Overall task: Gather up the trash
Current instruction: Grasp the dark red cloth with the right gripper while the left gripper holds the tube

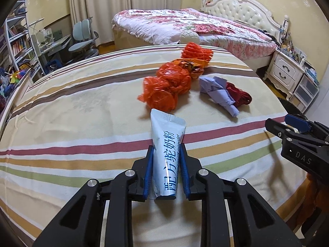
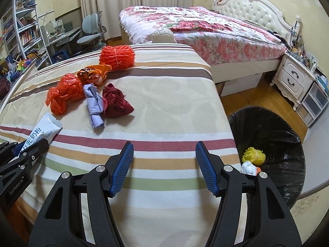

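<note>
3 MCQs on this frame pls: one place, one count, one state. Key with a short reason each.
1. Where is the black-lined trash bin?
A. on the striped bed
B. on the floor beside the striped bed
C. under the desk

2. How many orange or red-orange trash pieces lie on the striped sheet?
A. one
B. three
C. five

3. What is the left gripper doing?
A. closed on the milk powder sachet
B. open and empty
C. holding the purple paper

Key:
1 B, the bin stands on wood floor off the bed's edge.
2 B, a mesh net, a snack wrapper and a plastic bag.
3 A, its pads flank and press the sachet; the right gripper is open and empty.
</note>
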Tool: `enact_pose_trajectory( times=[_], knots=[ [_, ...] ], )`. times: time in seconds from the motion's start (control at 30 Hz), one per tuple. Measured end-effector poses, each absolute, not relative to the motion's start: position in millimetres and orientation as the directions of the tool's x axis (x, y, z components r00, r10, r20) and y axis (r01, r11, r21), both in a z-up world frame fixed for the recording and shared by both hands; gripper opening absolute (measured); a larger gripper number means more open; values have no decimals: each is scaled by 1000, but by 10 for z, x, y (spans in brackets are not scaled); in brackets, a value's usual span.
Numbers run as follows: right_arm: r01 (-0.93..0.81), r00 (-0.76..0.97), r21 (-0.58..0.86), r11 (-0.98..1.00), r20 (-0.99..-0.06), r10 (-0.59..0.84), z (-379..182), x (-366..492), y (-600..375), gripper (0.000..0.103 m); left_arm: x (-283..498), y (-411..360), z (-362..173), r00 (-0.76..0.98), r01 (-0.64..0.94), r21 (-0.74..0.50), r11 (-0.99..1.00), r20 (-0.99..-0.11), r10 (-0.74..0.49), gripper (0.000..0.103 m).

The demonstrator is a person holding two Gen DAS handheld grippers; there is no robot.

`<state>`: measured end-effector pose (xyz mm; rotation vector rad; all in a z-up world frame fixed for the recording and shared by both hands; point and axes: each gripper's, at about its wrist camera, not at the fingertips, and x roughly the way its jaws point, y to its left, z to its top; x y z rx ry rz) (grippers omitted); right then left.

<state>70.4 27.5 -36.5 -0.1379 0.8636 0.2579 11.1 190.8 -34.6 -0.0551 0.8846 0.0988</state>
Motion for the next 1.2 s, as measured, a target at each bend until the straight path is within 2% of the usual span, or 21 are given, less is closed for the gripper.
enact_pose_trajectory(
  times=[0.33, 0.57, 0.97, 1.0, 1.13, 1.2],
  knots=[
    [-374, 599, -32, 927, -771, 216, -348, 686, 664, 57, 98, 2329, -356, 621, -203, -23, 979, -776, 111, 25],
    [-321, 607, -12, 947, -770, 196, -295, 914, 566, 56, 123, 2526, -352, 621, -238, -35, 971, -774, 124, 25],
    [-354, 583, -7, 935, -783, 215, -362, 1149, 829, 56, 247, 2668, -363, 615, -264, -42, 964, -777, 134, 25],
    [-357, 580, -8, 934, -786, 215, -377, 1165, 851, 55, 254, 2669, -364, 615, -264, -41, 964, -777, 135, 25],
    [-364, 574, -8, 931, -789, 218, -413, 1167, 876, 34, 271, 2676, -361, 614, -264, -41, 964, -778, 135, 25],
    [-362, 573, 2, 932, -788, 224, -403, 1155, 850, 31, 271, 2679, -359, 614, -263, -40, 964, -777, 136, 25]
  ],
)
